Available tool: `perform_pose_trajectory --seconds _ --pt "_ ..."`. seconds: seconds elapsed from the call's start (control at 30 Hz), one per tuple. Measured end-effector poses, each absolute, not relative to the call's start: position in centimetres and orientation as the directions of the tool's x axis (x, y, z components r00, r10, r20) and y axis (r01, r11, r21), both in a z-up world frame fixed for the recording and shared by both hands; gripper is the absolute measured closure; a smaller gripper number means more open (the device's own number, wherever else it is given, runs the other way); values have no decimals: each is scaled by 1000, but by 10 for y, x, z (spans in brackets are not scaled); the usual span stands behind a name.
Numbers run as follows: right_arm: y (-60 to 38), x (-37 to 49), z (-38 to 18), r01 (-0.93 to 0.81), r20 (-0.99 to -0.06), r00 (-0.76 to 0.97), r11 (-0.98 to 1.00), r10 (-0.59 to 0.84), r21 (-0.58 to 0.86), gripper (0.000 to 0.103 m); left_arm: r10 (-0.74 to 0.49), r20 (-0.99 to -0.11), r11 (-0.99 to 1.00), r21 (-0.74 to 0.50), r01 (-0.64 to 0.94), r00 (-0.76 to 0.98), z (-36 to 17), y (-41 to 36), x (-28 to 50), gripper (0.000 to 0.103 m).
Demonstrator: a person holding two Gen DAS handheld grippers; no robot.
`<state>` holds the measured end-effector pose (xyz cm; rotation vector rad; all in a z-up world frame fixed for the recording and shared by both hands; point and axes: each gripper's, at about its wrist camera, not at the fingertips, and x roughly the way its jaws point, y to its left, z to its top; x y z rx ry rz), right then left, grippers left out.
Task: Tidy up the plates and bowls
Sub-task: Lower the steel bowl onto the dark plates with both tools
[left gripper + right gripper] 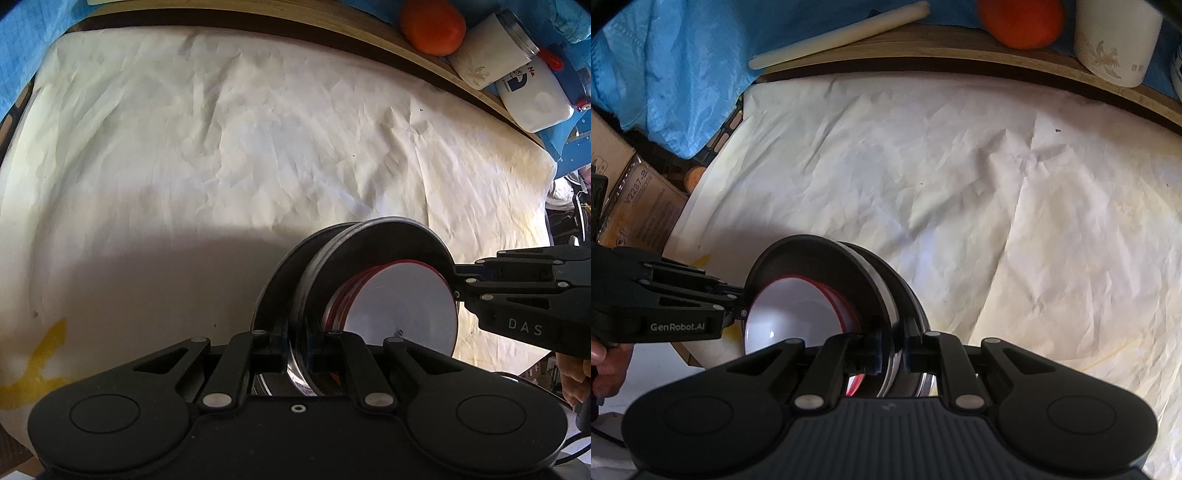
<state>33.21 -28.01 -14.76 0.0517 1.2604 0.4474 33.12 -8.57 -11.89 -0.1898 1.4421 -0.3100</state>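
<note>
A stack of nested dishes hangs over the paper-covered table. It is a dark outer plate, a dark steel-rimmed bowl and white red-rimmed bowls inside. My left gripper is shut on the near rim of the dark dishes. From the right, my right gripper pinches the opposite rim. In the right wrist view, my right gripper clamps the dark bowl and outer plate, with the white bowl nested inside. My left gripper holds the far rim.
Along the table's wooden back edge lie an orange fruit, a white cup and a white bottle on blue cloth. A pale stick and cardboard boxes sit at the left. Hands grip the handles.
</note>
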Motion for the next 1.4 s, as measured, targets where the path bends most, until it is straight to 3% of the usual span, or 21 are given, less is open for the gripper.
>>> perform_pose_trajectory --seconds 0.8,1.03,1.13,1.2,1.4 --pt "-289 313 -154 -174 -873 329 932 361 319 89 -354 -927 932 -340 124 126 -122 -80 327 96" --pt "-288 296 -153 -125 -844 436 950 311 286 90 -368 -915 926 -342 162 168 -117 -75 323 85" --pt "-289 287 -151 -107 -821 497 959 280 263 82 -373 -906 921 -335 199 201 -113 -73 321 80" --pt "-292 280 -149 -81 -806 543 971 234 227 53 -378 -901 916 -332 223 212 -111 -72 318 78" --pt "-301 263 -147 -60 -763 605 969 226 240 46 -389 -886 910 -329 251 251 -109 -68 310 76"
